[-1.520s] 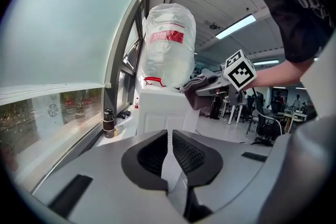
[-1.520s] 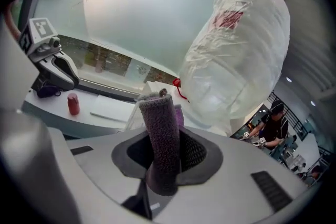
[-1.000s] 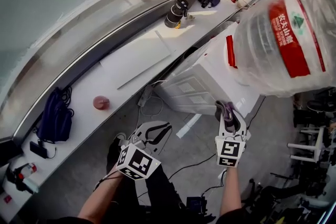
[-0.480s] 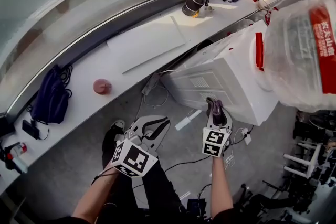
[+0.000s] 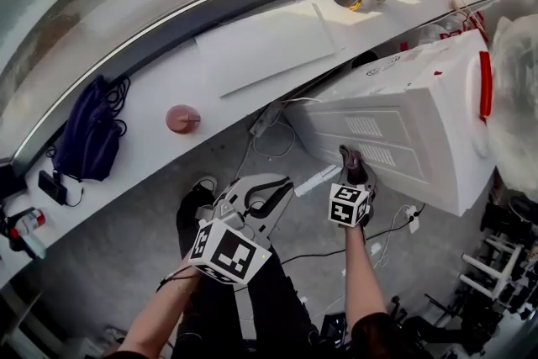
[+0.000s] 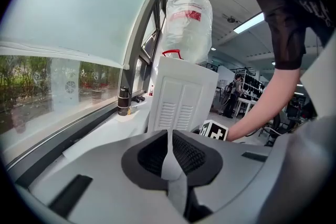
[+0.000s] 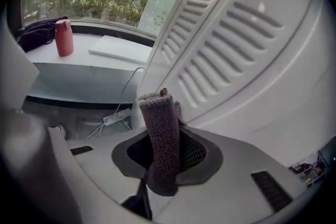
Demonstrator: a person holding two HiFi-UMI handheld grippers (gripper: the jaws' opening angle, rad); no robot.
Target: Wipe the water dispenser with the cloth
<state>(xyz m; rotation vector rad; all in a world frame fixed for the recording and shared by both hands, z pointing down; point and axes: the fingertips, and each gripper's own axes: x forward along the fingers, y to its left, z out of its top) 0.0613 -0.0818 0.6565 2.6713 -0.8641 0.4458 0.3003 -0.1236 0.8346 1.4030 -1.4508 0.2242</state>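
The right gripper (image 5: 353, 174) is clamped on the purple cloth (image 7: 161, 136), held at the vented side of the white water dispenser (image 5: 420, 139). The left gripper (image 5: 256, 202) hangs nearer and to the left, jaws together and empty.

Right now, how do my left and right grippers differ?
The right gripper grips the folded purple cloth; the left gripper grips nothing. The right gripper is up at the vented panel of the white water dispenser; the left gripper hangs lower, clear of it. Both grippers are shut.
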